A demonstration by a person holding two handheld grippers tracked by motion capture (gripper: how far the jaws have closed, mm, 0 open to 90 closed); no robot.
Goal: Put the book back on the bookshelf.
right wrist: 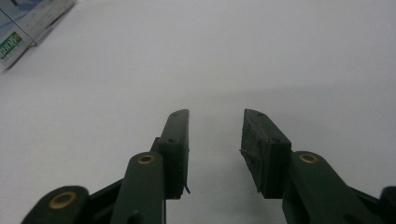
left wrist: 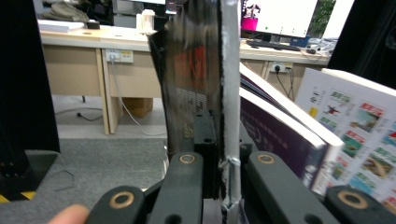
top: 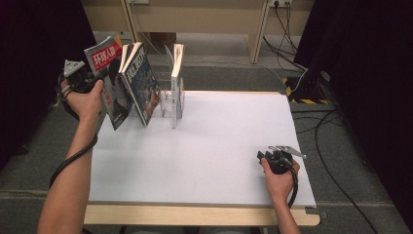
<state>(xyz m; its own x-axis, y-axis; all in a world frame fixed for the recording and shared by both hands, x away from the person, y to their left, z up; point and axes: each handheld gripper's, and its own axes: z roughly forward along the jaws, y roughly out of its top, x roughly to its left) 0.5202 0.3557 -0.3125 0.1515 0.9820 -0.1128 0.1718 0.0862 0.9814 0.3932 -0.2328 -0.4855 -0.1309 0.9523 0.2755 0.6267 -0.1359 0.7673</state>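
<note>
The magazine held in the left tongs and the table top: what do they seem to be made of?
The magazine looks like glossy coated paper: its dark cover catches the light, and the thin stapled spine shows a white paper edge in the left gripper view. The table top seems a matt white sheet, perhaps laminate or paper, over a pale wood-look board, visible along the near edge.

The left gripper (top: 100,78) is raised at the far left, its 2 jaws clamped tight, the left hand (top: 86,100) wrapped around it and the forearm angled up. The right gripper (top: 265,155) sits low near the person, jaws parted, gripped by the right hand (top: 278,181).
</note>
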